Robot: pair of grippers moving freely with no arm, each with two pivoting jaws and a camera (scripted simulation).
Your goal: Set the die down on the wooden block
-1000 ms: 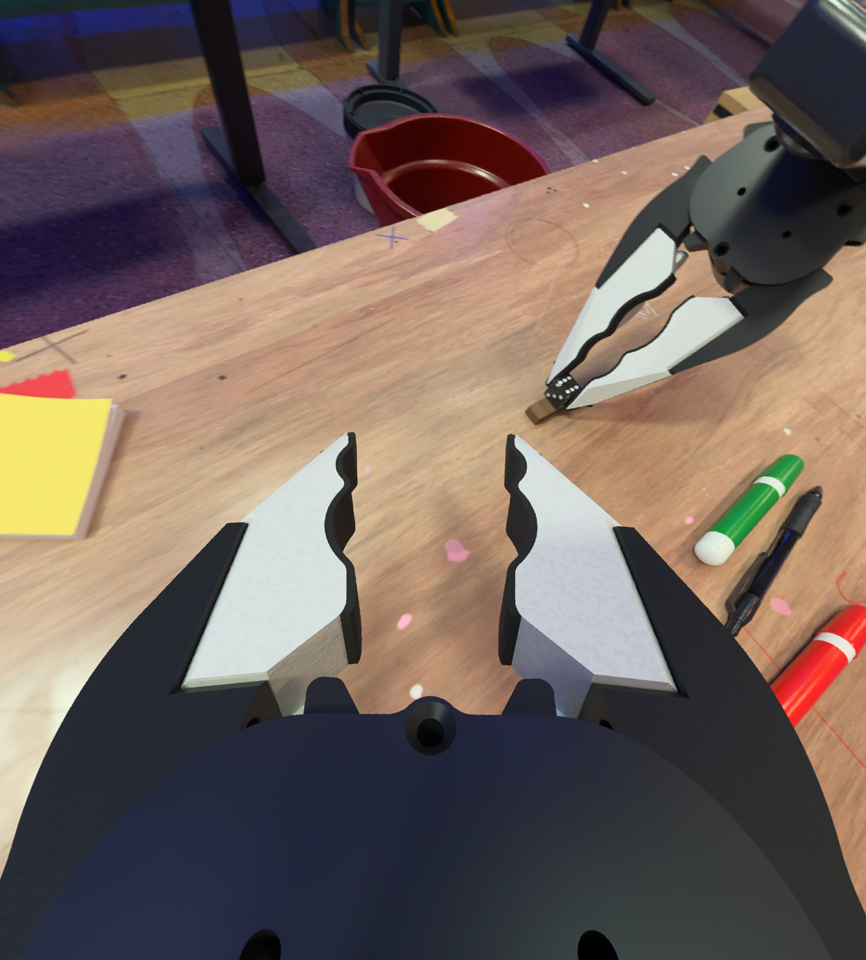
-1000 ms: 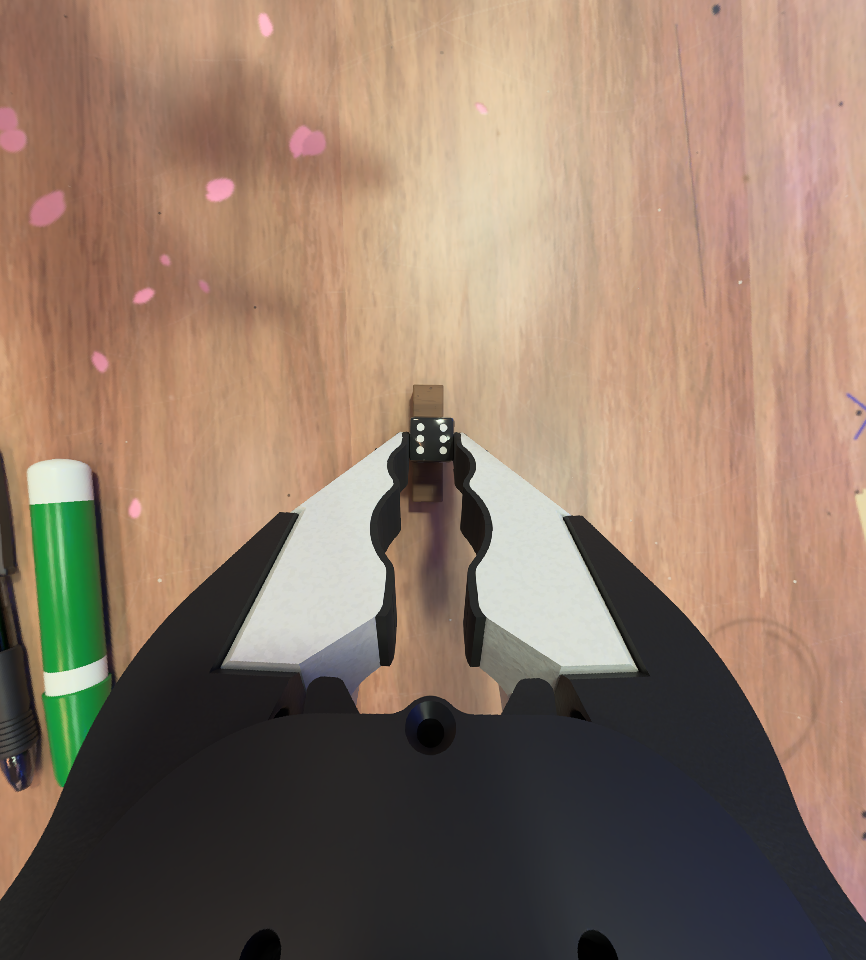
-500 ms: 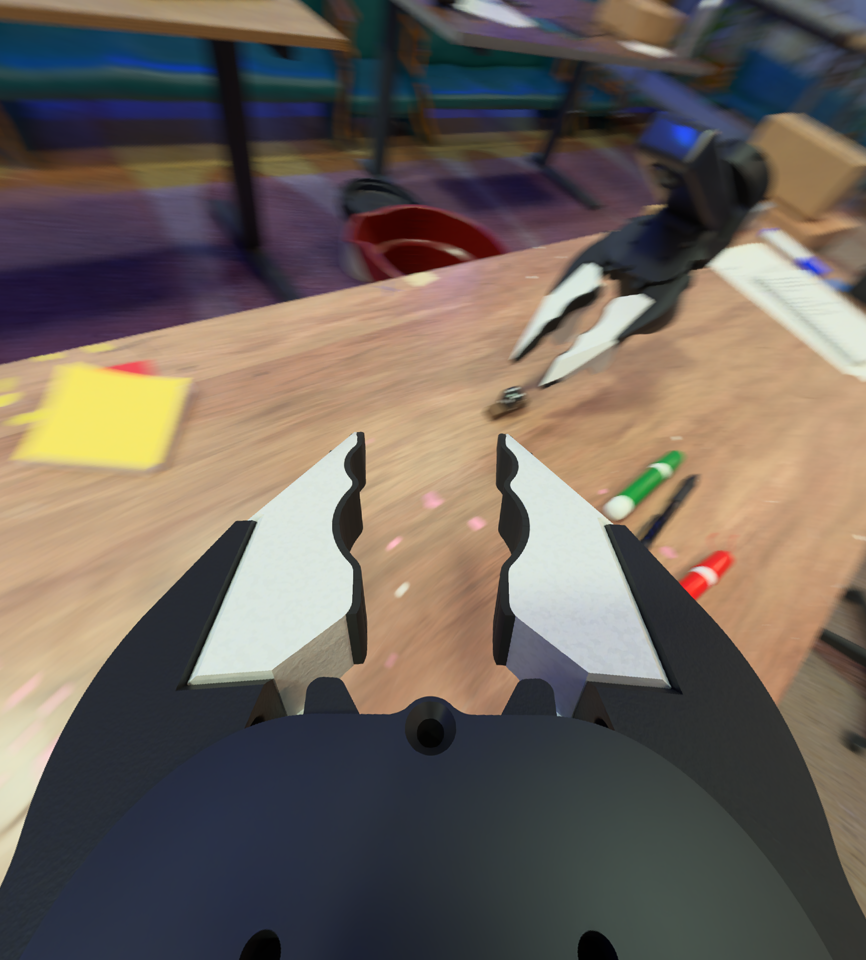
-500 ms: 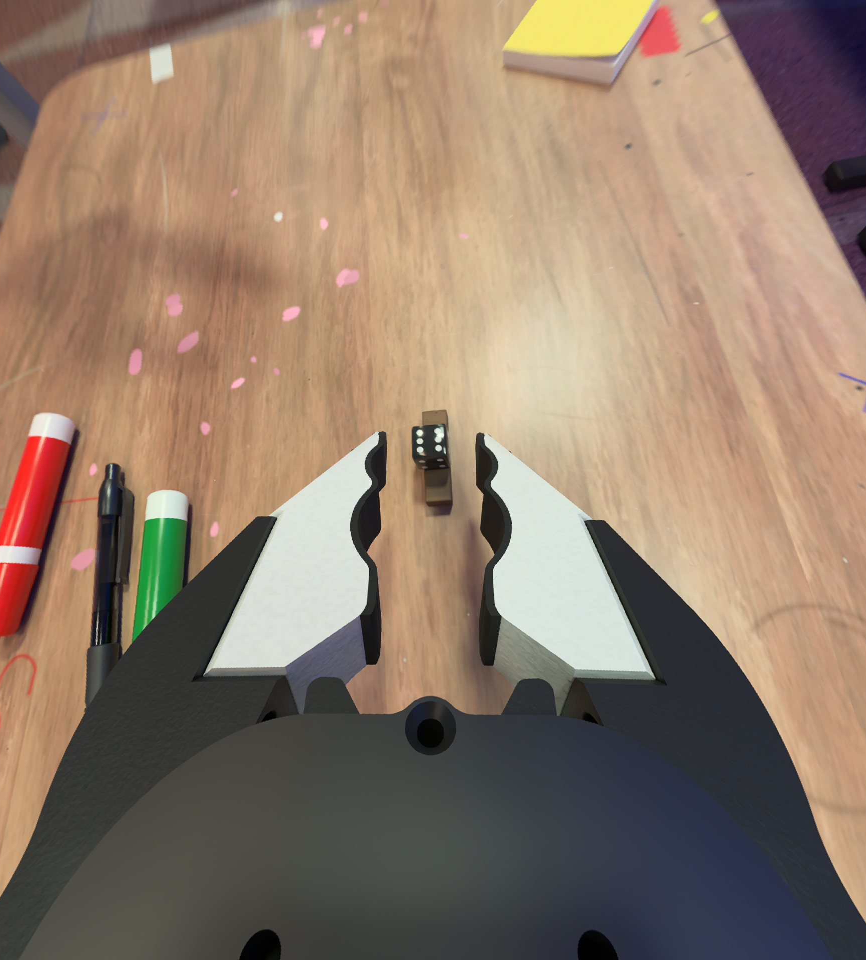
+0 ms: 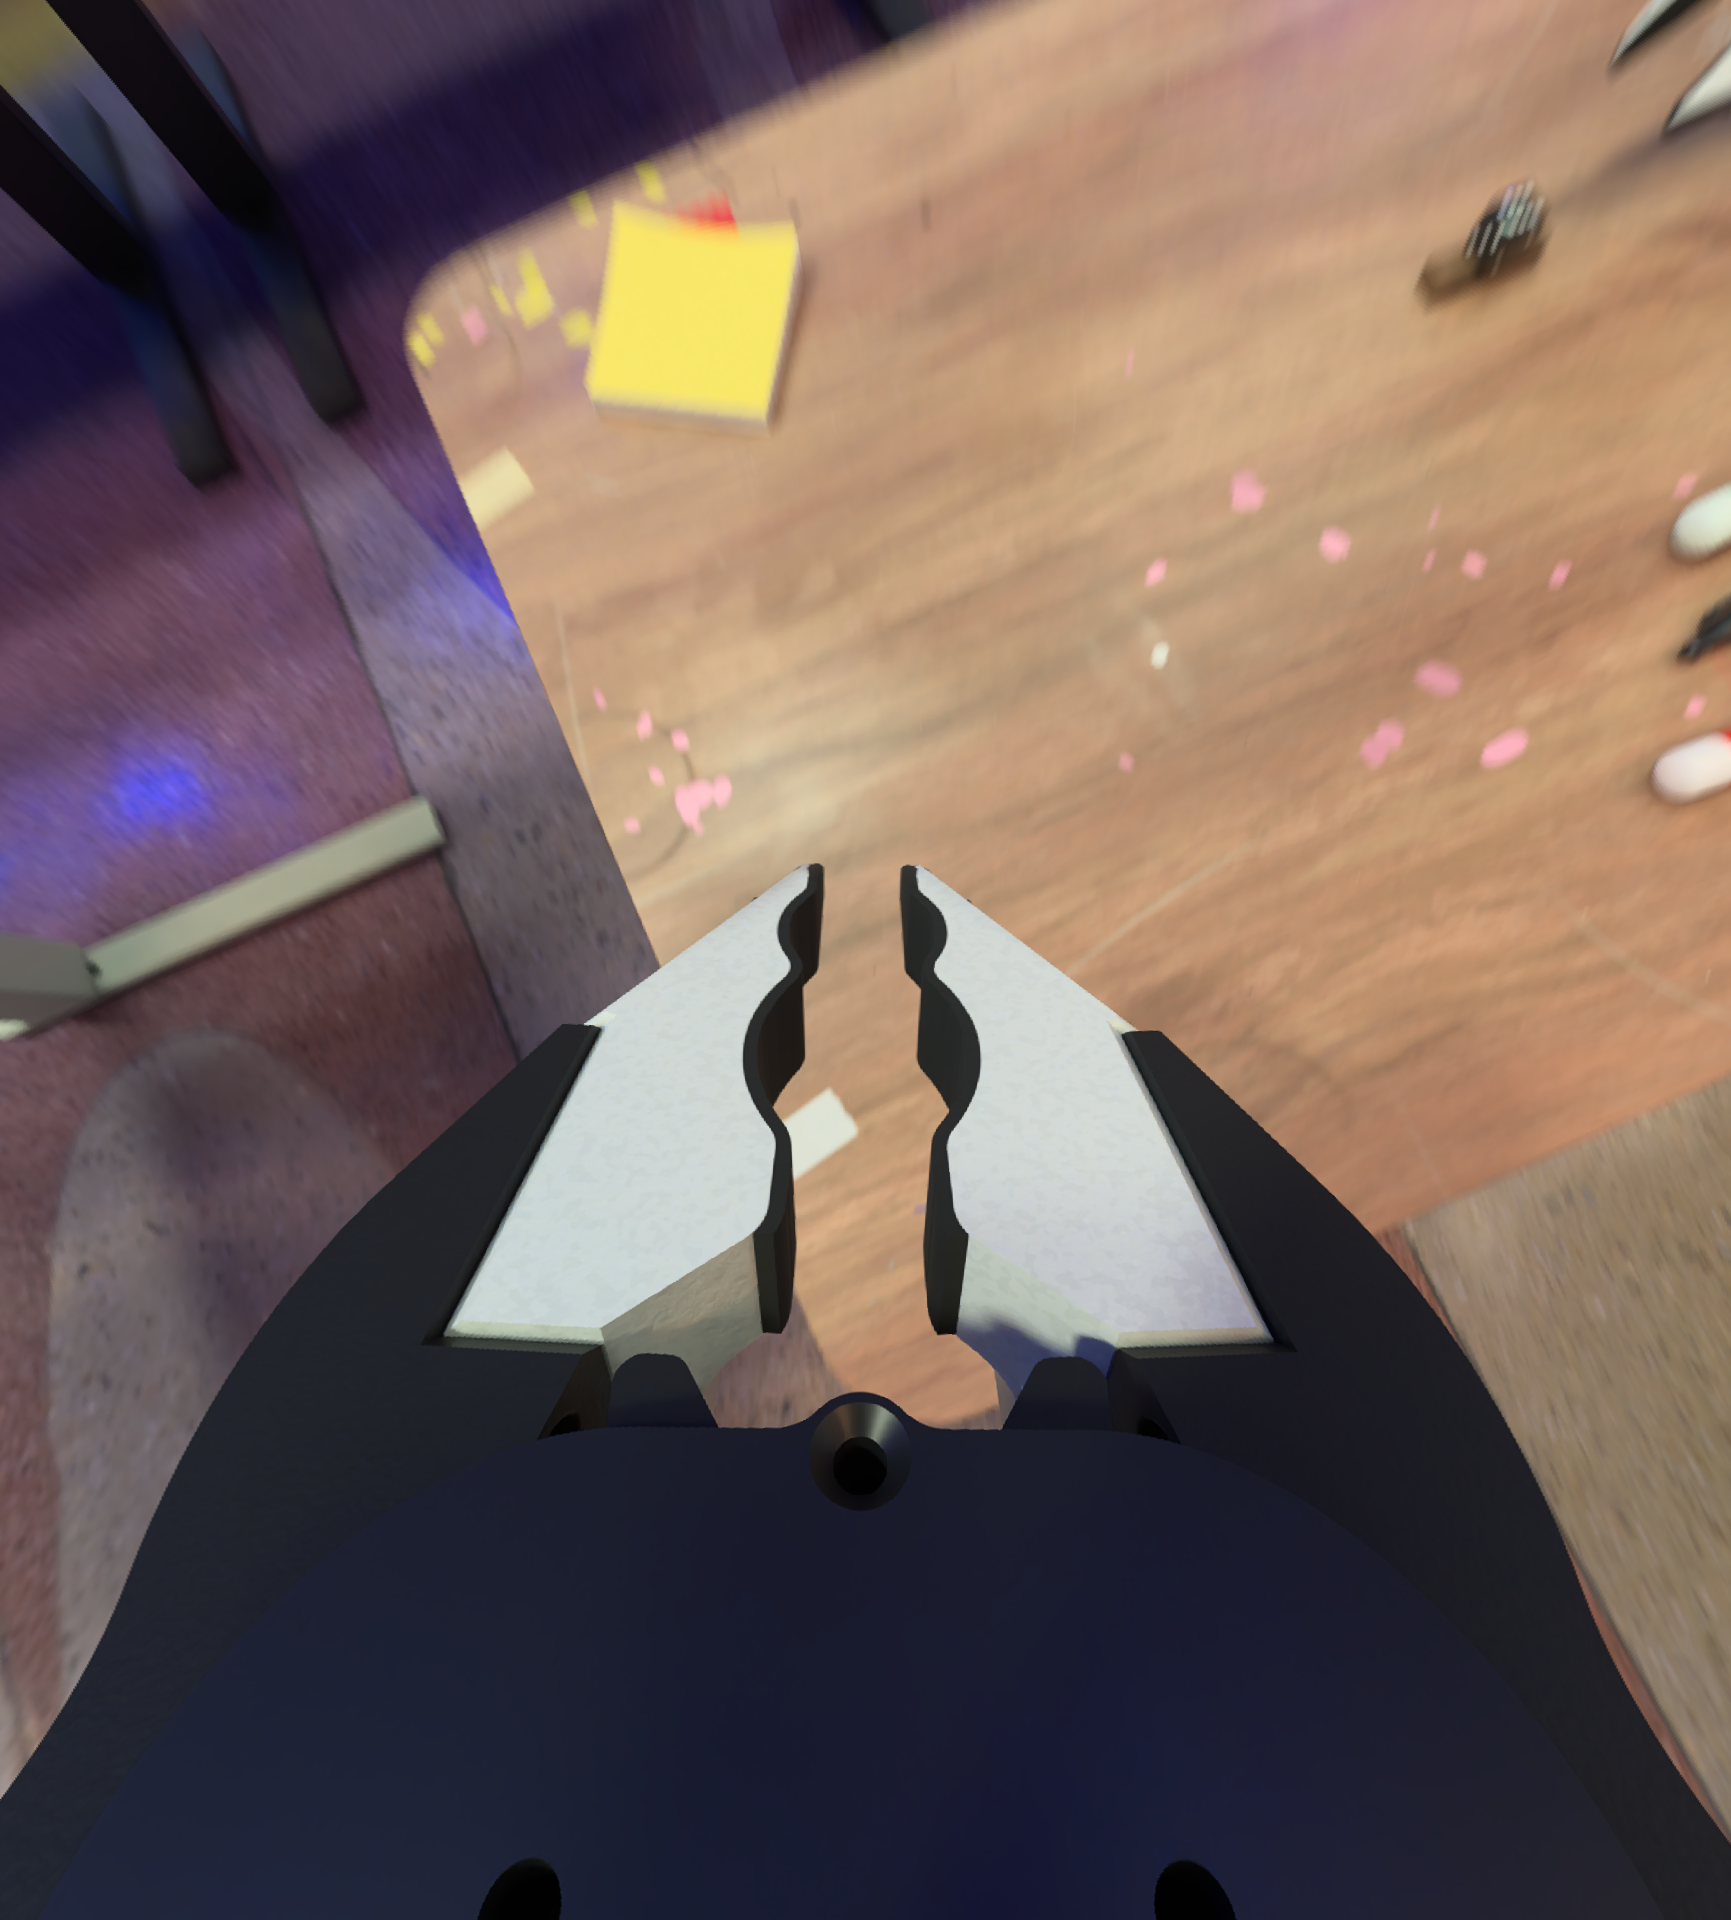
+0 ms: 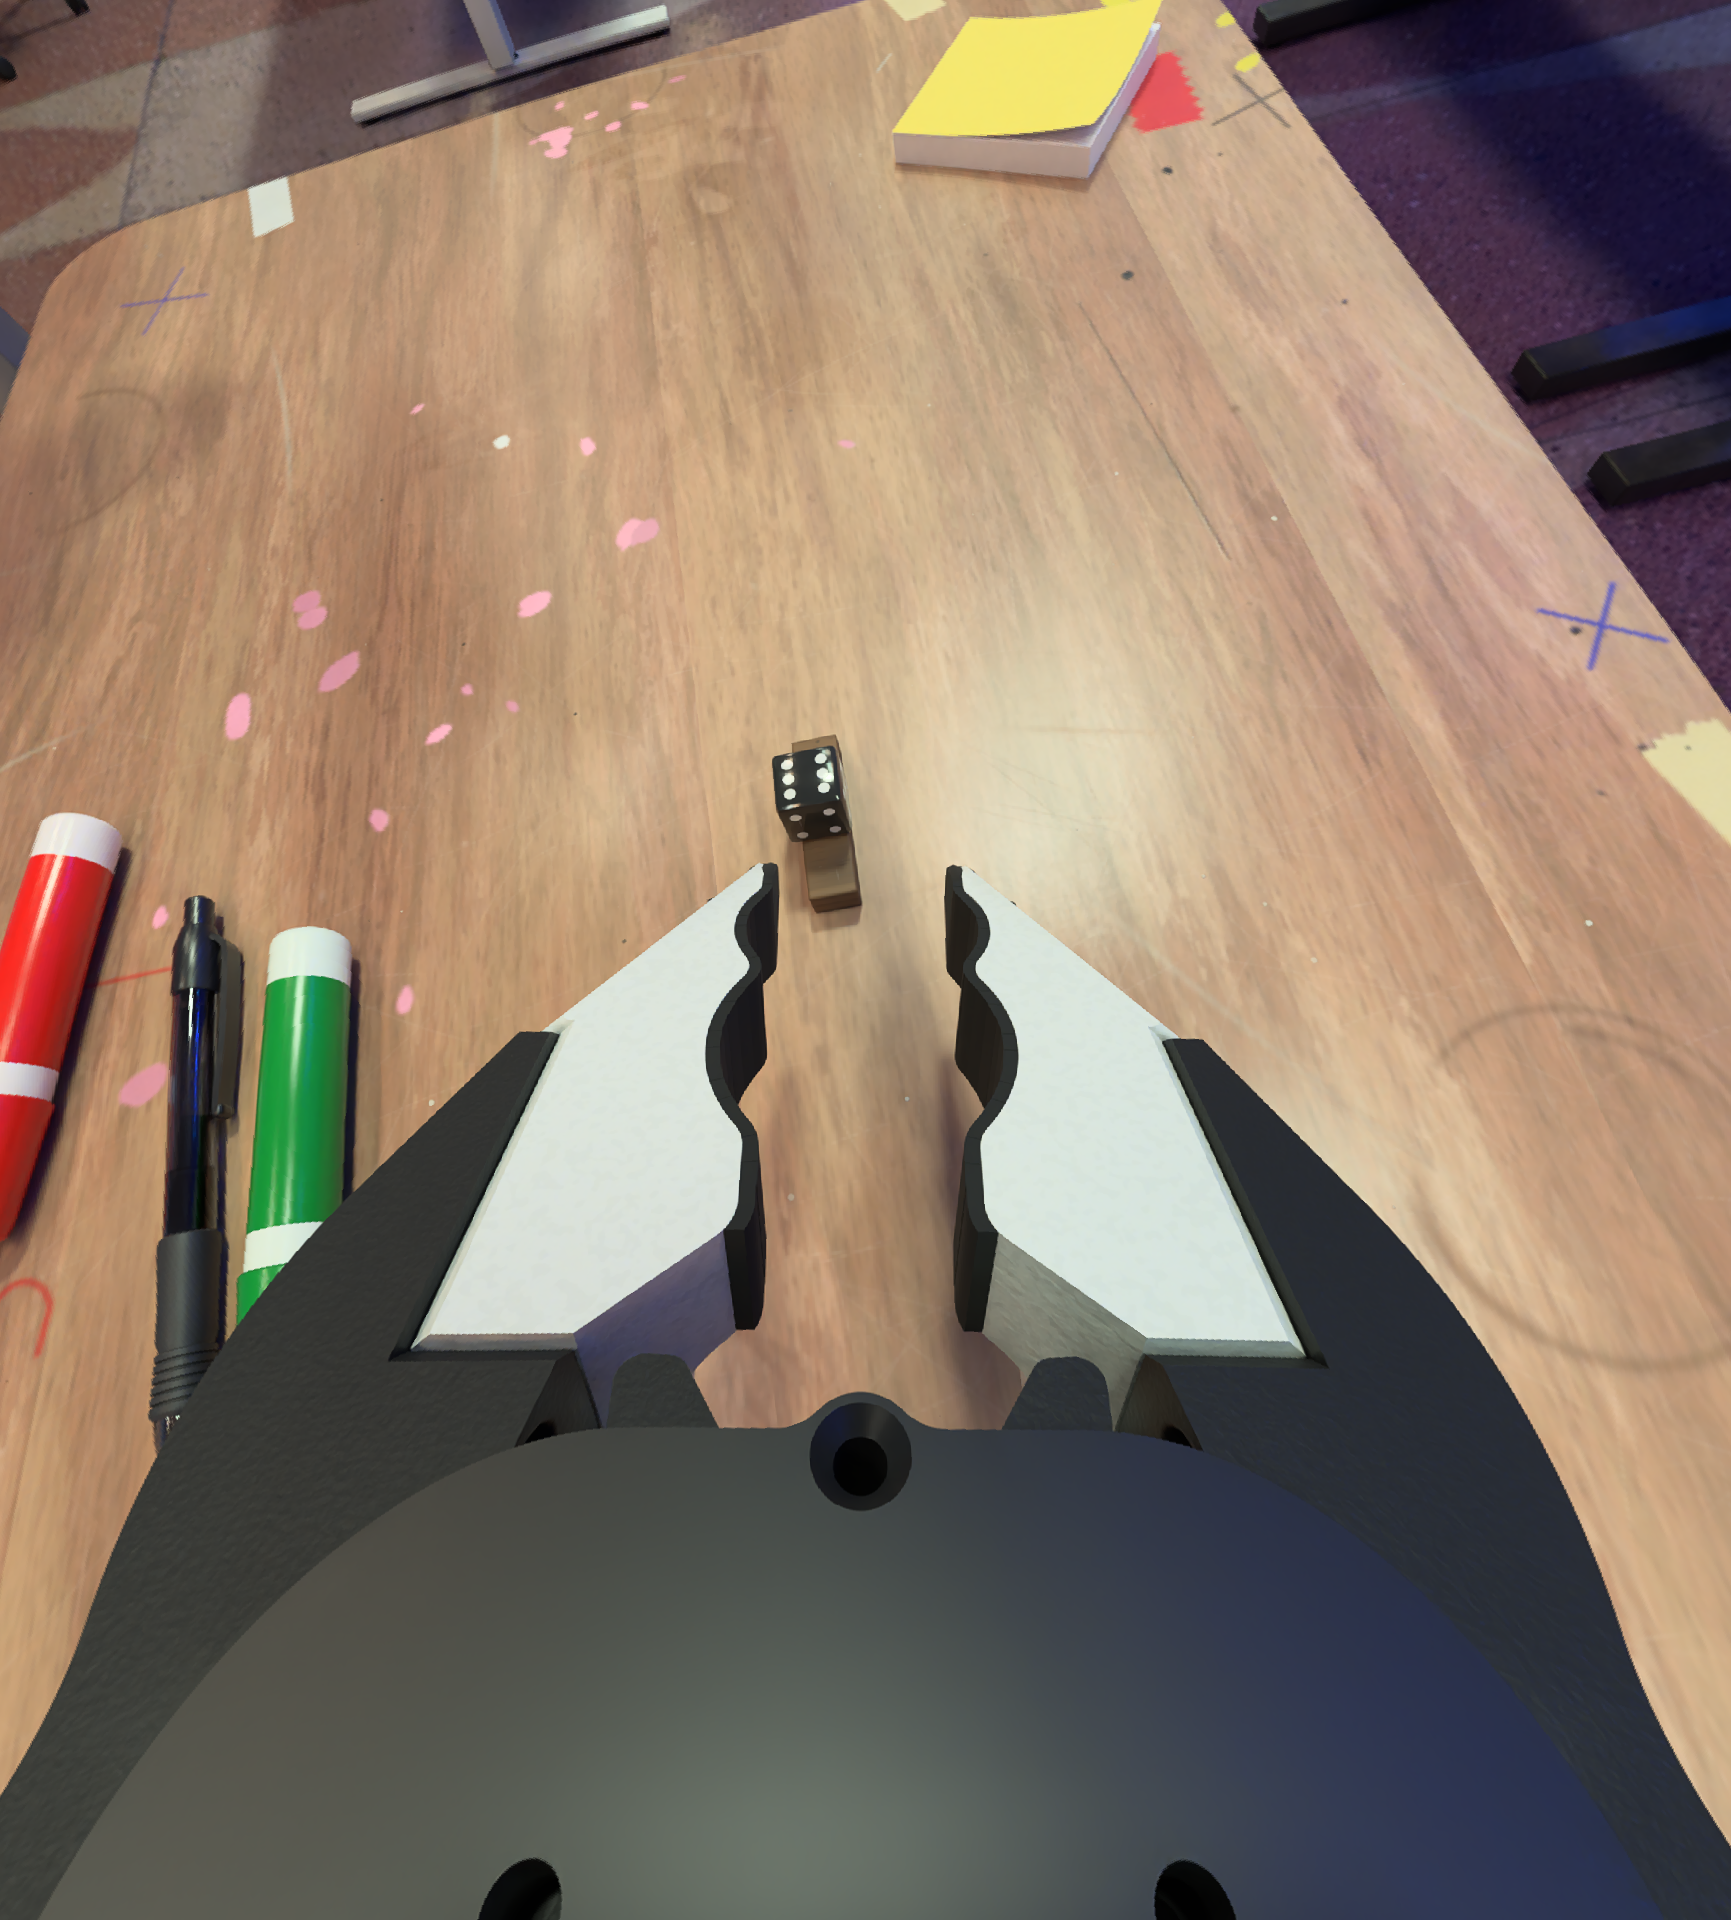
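Die (image 6: 810, 795) sits on the wooden block (image 6: 830, 871), black with white pips, resting on the far part of the small brown slab while the near end pokes out toward the camera. A second ago it was pinched at the tips of the right gripper (image 6: 861, 883); now the jaws stand spread and empty, pulled back and raised so that block and die lie just beyond the fingertips, clear of both. By my reading the placing is done (whether the die sits square or overhangs an edge is hard to tell).

The left gripper (image 5: 861, 883) has swung away toward the near corner of the bench (image 6: 1048, 468), jaws nearly together with a thin gap and nothing between them; its view is blurred.

To the left lie a green marker (image 6: 298, 1091), black pen (image 6: 196, 1091) and red marker (image 6: 19, 1029); a yellow notepad (image 6: 1032, 88) sits at the far end.
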